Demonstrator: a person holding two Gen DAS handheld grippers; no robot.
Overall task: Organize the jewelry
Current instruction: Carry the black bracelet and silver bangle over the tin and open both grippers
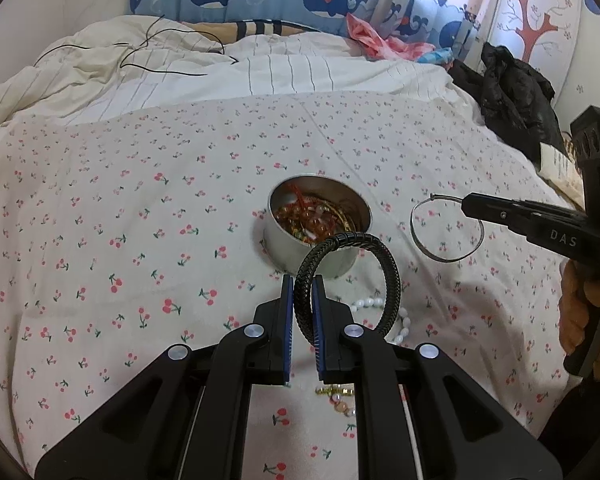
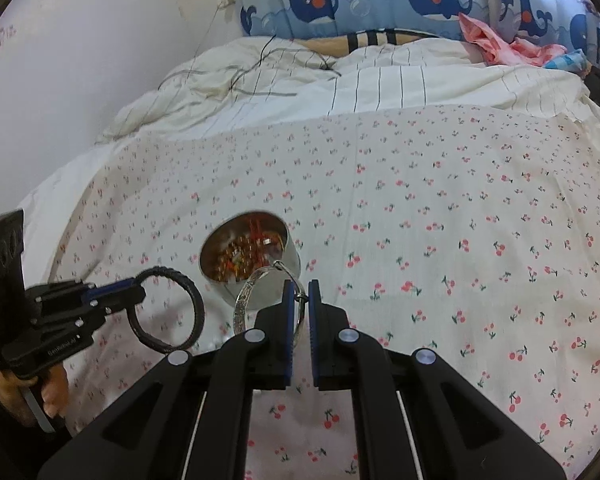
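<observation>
A round silver tin [image 1: 342, 262] with amber beads and red cord inside sits on the cherry-print bedsheet; it also shows in the right wrist view [image 2: 290, 262]. My left gripper [image 1: 302, 286] is shut on a black braided bracelet [image 1: 392, 280], held upright just in front of the tin; the bracelet also shows in the right wrist view [image 2: 196, 312]. My right gripper [image 2: 300, 290] is shut on a thin silver bangle [image 2: 242, 304], held above the sheet to the right of the tin; the bangle also shows in the left wrist view [image 1: 446, 226].
A white bead string [image 1: 380, 308] and a small gold and pink piece [image 1: 340, 396] lie on the sheet near my left gripper. A striped duvet [image 1: 180, 76] with a black cable lies behind. Dark clothing [image 1: 516, 104] is piled at the right edge.
</observation>
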